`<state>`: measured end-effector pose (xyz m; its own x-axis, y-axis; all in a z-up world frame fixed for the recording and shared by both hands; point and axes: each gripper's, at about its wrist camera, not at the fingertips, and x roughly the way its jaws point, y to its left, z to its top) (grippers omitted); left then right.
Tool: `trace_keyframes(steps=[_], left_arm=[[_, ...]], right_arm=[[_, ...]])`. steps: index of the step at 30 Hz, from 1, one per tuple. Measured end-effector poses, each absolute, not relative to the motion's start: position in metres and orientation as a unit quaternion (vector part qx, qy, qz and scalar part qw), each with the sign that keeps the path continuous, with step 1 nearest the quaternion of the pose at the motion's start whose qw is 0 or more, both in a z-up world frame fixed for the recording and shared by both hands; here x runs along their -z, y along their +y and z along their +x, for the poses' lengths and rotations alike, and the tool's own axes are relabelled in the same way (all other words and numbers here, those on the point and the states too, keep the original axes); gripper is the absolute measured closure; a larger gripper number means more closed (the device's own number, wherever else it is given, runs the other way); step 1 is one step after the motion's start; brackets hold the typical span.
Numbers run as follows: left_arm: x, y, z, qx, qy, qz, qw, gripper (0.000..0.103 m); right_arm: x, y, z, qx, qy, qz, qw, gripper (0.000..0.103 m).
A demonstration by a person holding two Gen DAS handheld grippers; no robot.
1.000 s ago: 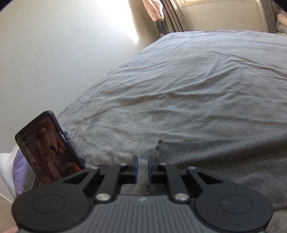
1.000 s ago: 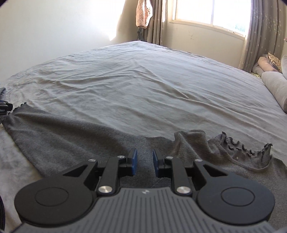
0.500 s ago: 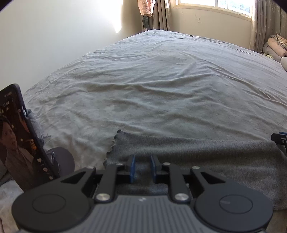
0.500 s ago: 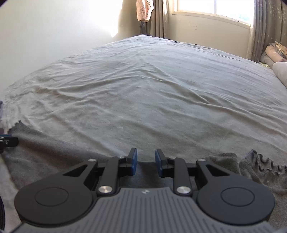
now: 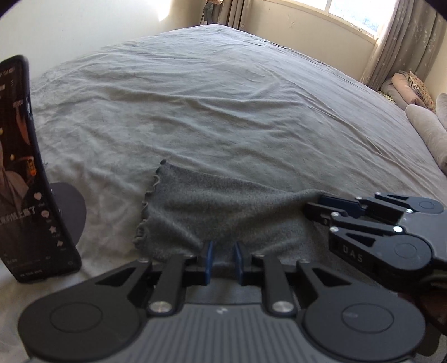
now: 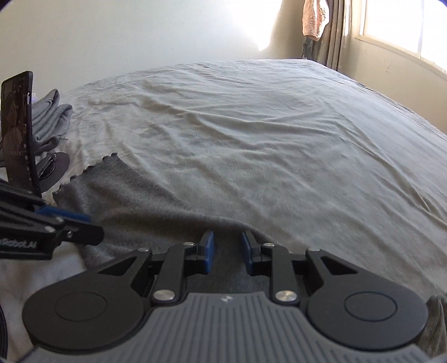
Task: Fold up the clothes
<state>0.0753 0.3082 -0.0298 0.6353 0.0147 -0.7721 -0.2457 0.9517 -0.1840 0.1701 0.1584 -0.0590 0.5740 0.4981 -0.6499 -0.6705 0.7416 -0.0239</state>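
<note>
Left wrist view. The left gripper (image 5: 223,258), black with blue pads, points down at a dark grey knitted garment (image 5: 223,206) lying on the bed (image 5: 223,106). Its jaws stand a narrow gap apart; garment fabric fills the gap between the pads, but whether the pads press on it cannot be told. The garment spreads ahead of the fingers and to both sides, its left edge finished in a small ruffled trim. Its knit is fine and fuzzy, rumpled into soft folds. The right gripper (image 5: 314,208) enters from the right, fingers stacked one above the other, tips at the garment's far right edge. The bed carries a pale grey, wrinkled woven sheet. A black smartphone with a lit screen (image 5: 25,173) stands upright at left on a dark round base (image 5: 69,212), just beside the garment's ruffled edge. Rolled pale bedding (image 5: 424,131) lies at far right under a curtained window (image 5: 363,14).

Right wrist view. The right gripper (image 6: 227,251) has its jaws slightly apart, with the garment (image 6: 134,195) running beneath and between them; a firm grip cannot be confirmed. The cloth stretches leftward to its ruffled corner. The left gripper (image 6: 86,226) reaches in from the left, resting on the garment. Behind the phone (image 6: 18,131) sits a pile of folded light grey clothing (image 6: 51,117). A pinkish cloth (image 6: 314,16) hangs beside the curtain.
</note>
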Motion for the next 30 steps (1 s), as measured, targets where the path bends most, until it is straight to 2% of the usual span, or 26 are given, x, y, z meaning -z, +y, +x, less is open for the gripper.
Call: trace_keyframes(steps=[7, 11, 14, 16, 21, 24, 30], left_arm=[[0.021, 0.318, 0.070, -0.092, 0.407, -0.139, 0.898, 0.084], [0.023, 0.322, 0.072, -0.103, 0.411, -0.143, 0.894, 0.084], [0.026, 0.324, 0.072, -0.110, 0.416, -0.144, 0.891, 0.084], [0.024, 0.324, 0.072, -0.110, 0.411, -0.144, 0.893, 0.084], [0.013, 0.317, 0.069, -0.095, 0.368, -0.141, 0.914, 0.082], [0.011, 0.305, 0.073, -0.079, 0.358, -0.129, 0.921, 0.077], [0.029, 0.293, 0.087, -0.153, 0.406, -0.051, 0.899, 0.065]], right_arm=[[0.042, 0.167, 0.167, -0.402, 0.332, -0.092, 0.848, 0.075], [0.055, 0.196, 0.161, -0.419, 0.337, -0.128, 0.834, 0.075], [0.058, 0.213, 0.168, -0.403, 0.315, -0.133, 0.849, 0.081], [0.051, 0.207, 0.174, -0.379, 0.310, -0.125, 0.863, 0.081], [0.035, 0.146, 0.177, -0.333, 0.304, -0.102, 0.886, 0.077], [0.029, 0.097, 0.172, -0.291, 0.301, -0.090, 0.903, 0.076], [0.028, -0.010, 0.143, -0.193, 0.311, -0.075, 0.928, 0.071]])
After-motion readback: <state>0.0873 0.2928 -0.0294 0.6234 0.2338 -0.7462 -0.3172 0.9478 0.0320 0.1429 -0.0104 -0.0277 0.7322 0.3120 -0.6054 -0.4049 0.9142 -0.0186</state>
